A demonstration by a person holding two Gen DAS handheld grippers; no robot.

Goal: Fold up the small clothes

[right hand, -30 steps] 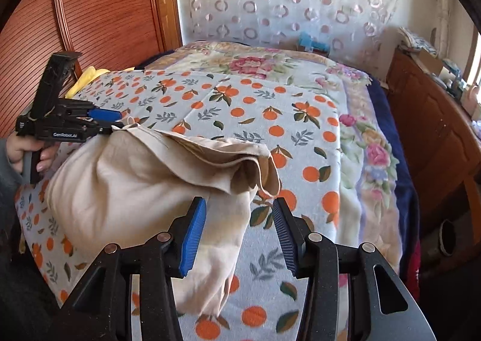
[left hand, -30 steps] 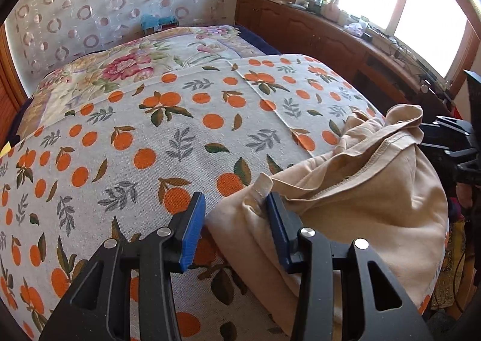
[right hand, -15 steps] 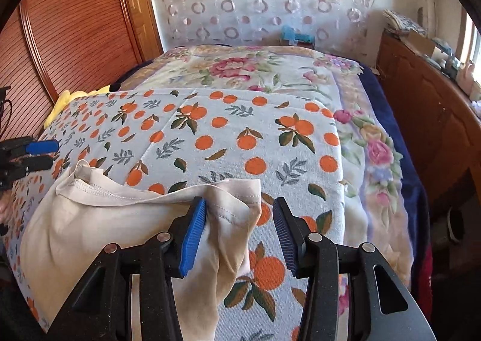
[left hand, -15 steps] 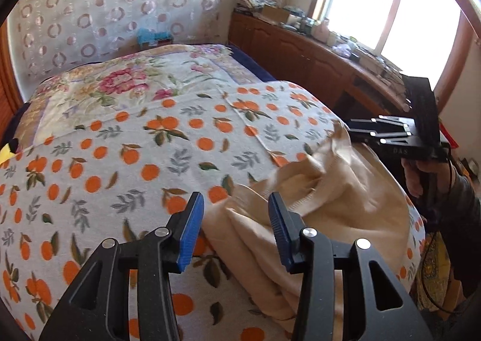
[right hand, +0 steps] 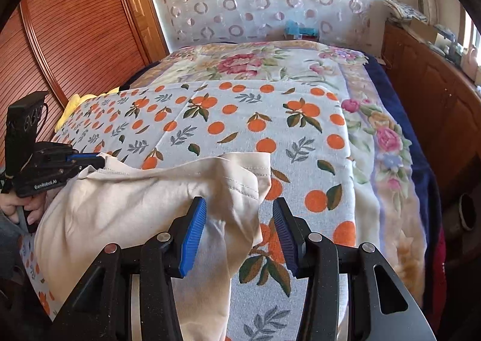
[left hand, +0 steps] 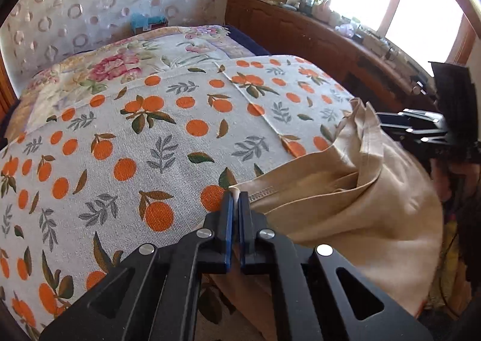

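Bed (right hand: 399, 190), orange-print sheet (right hand: 228, 118) on top, beige garment (right hand: 126, 208) lying on it

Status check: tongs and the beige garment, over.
Left tongs shut on garment hem corner. Right tongs open, astride its other corner. Garment bunched at bed edge, unfolded. Nothing in the way.

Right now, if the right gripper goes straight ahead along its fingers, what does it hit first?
The right gripper is open, and the crumpled beige cotton garment already lies between its blue pads. Going straight on, it probably meets that bunched fold first, then the orange-print bedsheet. Depth is hard to judge.
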